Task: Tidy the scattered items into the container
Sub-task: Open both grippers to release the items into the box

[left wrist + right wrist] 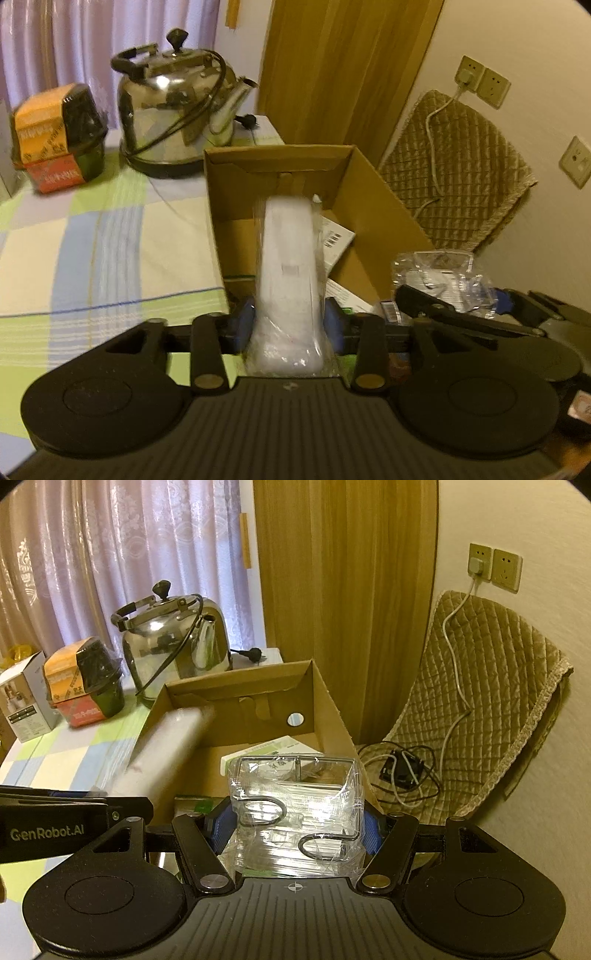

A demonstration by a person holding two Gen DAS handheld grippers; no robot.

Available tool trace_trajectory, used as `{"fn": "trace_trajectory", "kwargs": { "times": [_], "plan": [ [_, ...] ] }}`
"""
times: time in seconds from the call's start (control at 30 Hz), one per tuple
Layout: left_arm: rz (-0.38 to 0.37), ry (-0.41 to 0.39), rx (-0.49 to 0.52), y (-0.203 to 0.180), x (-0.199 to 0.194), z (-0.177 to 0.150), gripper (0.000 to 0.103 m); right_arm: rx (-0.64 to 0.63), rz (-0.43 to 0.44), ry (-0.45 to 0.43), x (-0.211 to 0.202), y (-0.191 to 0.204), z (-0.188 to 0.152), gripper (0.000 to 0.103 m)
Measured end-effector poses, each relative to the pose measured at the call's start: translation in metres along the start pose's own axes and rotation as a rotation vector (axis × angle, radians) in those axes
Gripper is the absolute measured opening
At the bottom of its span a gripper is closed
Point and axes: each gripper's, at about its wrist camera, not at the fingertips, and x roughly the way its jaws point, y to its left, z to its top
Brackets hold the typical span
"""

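Left gripper [290, 319] fingers clamp a plastic-wrapped white bar [288, 273], long axis pointing forward over the cardboard box [373, 206]. Right gripper [295, 830] fingers clamp a clear wrapped package [295, 812] before the box. "GenRobot.AI" reads on the left gripper.

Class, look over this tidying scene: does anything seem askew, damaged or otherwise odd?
Nothing looks damaged or spilled. One oddity: the steel kettle has its power cord looped over its body, with the plug lying loose on a white box behind it.
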Motion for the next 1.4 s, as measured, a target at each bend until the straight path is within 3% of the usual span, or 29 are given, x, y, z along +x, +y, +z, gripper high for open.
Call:
{"fn": "trace_trajectory", "kwargs": {
  "times": [0.5, 0.87, 1.4],
  "plan": [
    [0.034, -0.011, -0.065, 0.033, -0.009, -0.013, 0.061, -0.007, 0.003, 0.018, 0.008, 0.005, -0.003, 0.069],
    [0.056, -0.014, -0.050, 0.045, -0.016, -0.019, 0.061, -0.020, 0.014, 0.015, 0.009, 0.017, 0.002, 0.069],
    [0.096, -0.017, -0.081, 0.070, -0.023, -0.024, 0.071, -0.042, 0.034, 0.013, 0.018, 0.028, 0.011, 0.069]
  ]
}}
